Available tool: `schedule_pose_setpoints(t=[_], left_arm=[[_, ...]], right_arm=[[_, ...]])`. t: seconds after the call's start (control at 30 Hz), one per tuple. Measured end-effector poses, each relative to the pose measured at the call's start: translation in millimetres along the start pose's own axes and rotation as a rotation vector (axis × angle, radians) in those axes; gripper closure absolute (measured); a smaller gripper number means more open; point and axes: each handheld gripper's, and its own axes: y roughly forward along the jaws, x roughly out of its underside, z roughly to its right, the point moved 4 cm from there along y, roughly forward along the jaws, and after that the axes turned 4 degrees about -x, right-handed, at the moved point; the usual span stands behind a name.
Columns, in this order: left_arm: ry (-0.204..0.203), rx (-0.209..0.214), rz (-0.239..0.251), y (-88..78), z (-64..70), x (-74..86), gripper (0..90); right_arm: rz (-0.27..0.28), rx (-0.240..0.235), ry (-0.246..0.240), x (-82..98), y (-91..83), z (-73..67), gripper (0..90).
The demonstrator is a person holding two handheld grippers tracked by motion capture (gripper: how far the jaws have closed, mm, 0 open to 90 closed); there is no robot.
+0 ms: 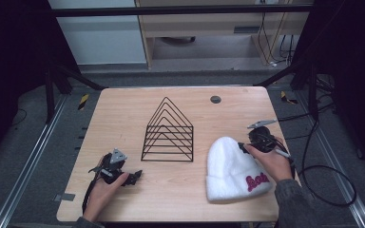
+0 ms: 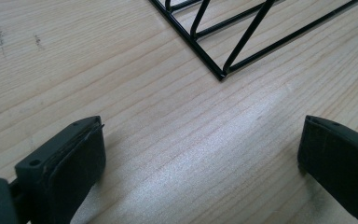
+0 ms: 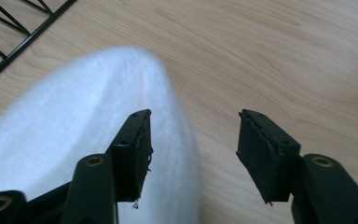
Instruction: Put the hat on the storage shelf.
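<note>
The wooden table (image 1: 180, 190) is seen from above, and almost nothing of the work appears to be done yet. Near its centre a black wire rack (image 1: 168, 130) with peaked dividers stands upright, and no item is placed in it. At about four o'clock from the rack, a white knitted beanie (image 1: 233, 168) with red lettering lies flat on the table, well apart from the rack.

The right gripper (image 3: 193, 149) is held at the three o'clock edge of the beanie. Its jaws are parted halfway; one jaw is over the white fabric and the other over bare wood, and no pressing on the hat is seen, so the hat is judged as not yet grasped.

The left gripper (image 2: 200, 154) rests at about seven o'clock from the rack, with jaws fully apart and nothing between them.

What is left, by this judgement: the grasping, the lifting and the placing of the beanie.
</note>
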Motion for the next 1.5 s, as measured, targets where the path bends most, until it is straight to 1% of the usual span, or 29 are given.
schedule_pose_setpoints(t=[0.03, 0.1, 0.17, 0.23, 0.4, 0.5, 0.53, 0.6, 0.67, 0.7, 0.73, 0.83, 0.9, 0.97, 1.0, 1.07, 1.1, 1.13, 1.17, 1.23, 1.27, 1.3, 1.33, 1.37, 1.47, 1.5], left_arm=[[0.0, 0.0, 0.0, 0.0, 0.0, 0.0, 0.0], [0.0, 0.0, 0.0, 0.0, 0.0, 0.0, 0.0], [0.0, 0.0, 0.0, 0.0, 0.0, 0.0, 0.0], [0.0, 0.0, 0.0, 0.0, 0.0, 0.0, 0.0], [-0.002, -0.001, 0.002, 0.1, 0.2, -0.1, 0.0], [-0.003, -0.001, 0.003, 0.1, 0.2, -0.1, 0.0], [-0.003, 0.0, 0.002, 0.2, 0.2, -0.1, 0.0], [-0.003, 0.0, 0.003, 0.2, 0.2, -0.1, 0.0], [-0.003, -0.001, 0.003, 0.1, 0.2, -0.1, 0.0], [-0.003, -0.001, 0.003, 0.1, 0.2, -0.1, 0.0], [-0.003, -0.001, 0.003, 0.1, 0.2, -0.1, 0.0], [-0.002, -0.001, 0.002, 0.1, 0.2, -0.1, 0.0], [-0.003, -0.001, 0.002, 0.1, 0.2, -0.1, 0.0], [-0.001, -0.001, 0.002, -0.1, 0.4, 0.0, 0.1], [-0.001, -0.001, 0.002, -0.2, 0.5, 0.0, 0.1], [0.004, 0.007, 0.006, -0.7, 0.7, 0.1, 0.7], [0.004, 0.007, 0.006, -0.7, 0.7, 0.1, 1.5], [0.0, 0.013, 0.008, -1.5, 1.6, 0.0, 2.2], [-0.002, 0.017, 0.01, -2.9, 2.1, -0.6, 4.0], [-0.009, 0.017, 0.038, -9.2, 3.0, -4.4, 5.3], [-0.009, 0.017, 0.038, -9.2, 3.0, -4.4, 5.4], [-0.011, 0.023, 0.092, -20.4, 4.5, -11.6, 5.5], [-0.01, 0.029, 0.116, -26.7, 5.2, -16.0, 5.5], [-0.012, 0.034, 0.137, -33.0, 5.8, -20.8, 5.5], [-0.019, 0.049, 0.201, -52.4, 6.3, -36.0, 5.6], [-0.019, 0.049, 0.201, -52.4, 6.3, -36.0, 5.6]], right_arm=[[-0.007, -0.012, -0.003, -3.5, 3.9, -1.3, 48.1], [-0.02, -0.015, -0.01, -9.7, 11.3, -3.5, 50.6], [-0.031, -0.03, -0.012, -14.4, 18.1, -5.7, 52.2], [-0.033, -0.044, -0.003, -17.2, 24.7, -7.5, 53.5], [-0.078, -0.053, 0.006, -16.2, 42.1, -7.5, 54.0], [-0.105, -0.073, 0.039, -13.8, 49.2, -5.8, 53.4], [-0.108, -0.086, 0.041, -13.3, 50.7, -6.1, 54.3], [-0.12, -0.094, 0.033, -12.7, 52.2, -7.2, 59.9], [-0.123, -0.113, 0.035, -13.0, 52.3, -9.1, 69.6], [-0.123, -0.113, 0.035, -13.0, 52.3, -9.1, 69.6], [-0.128, -0.122, 0.023, -12.5, 52.0, -11.1, 78.3], [-0.13, -0.13, 0.02, -12.7, 49.3, -14.0, 82.1], [-0.117, -0.133, 0.012, -14.0, 44.2, -16.2, 82.8], [-0.092, -0.127, 0.008, -15.7, 36.7, -18.6, 83.1], [-0.086, -0.121, -0.006, -16.2, 32.0, -19.4, 83.2], [-0.053, -0.116, -0.01, -17.8, 20.1, -22.5, 83.4], [-0.053, -0.116, -0.01, -17.8, 20.1, -22.5, 83.4], [-0.012, -0.122, -0.013, -19.8, 5.3, -26.3, 83.5], [0.009, -0.122, -0.016, -20.6, -1.8, -28.1, 83.6], [0.055, -0.119, -0.035, -21.8, -17.4, -31.4, 83.8], [0.055, -0.119, -0.035, -21.8, -17.4, -31.4, 83.8], [0.105, -0.128, -0.04, -21.8, -34.7, -35.6, 83.9], [0.129, -0.13, -0.044, -21.7, -43.1, -38.1, 84.0], [0.147, -0.133, -0.045, -21.3, -52.0, -41.6, 84.0], [0.219, -0.142, -0.079, -22.6, -78.4, -51.6, 84.2], [0.219, -0.142, -0.079, -22.6, -78.4, -51.6, 84.2]])
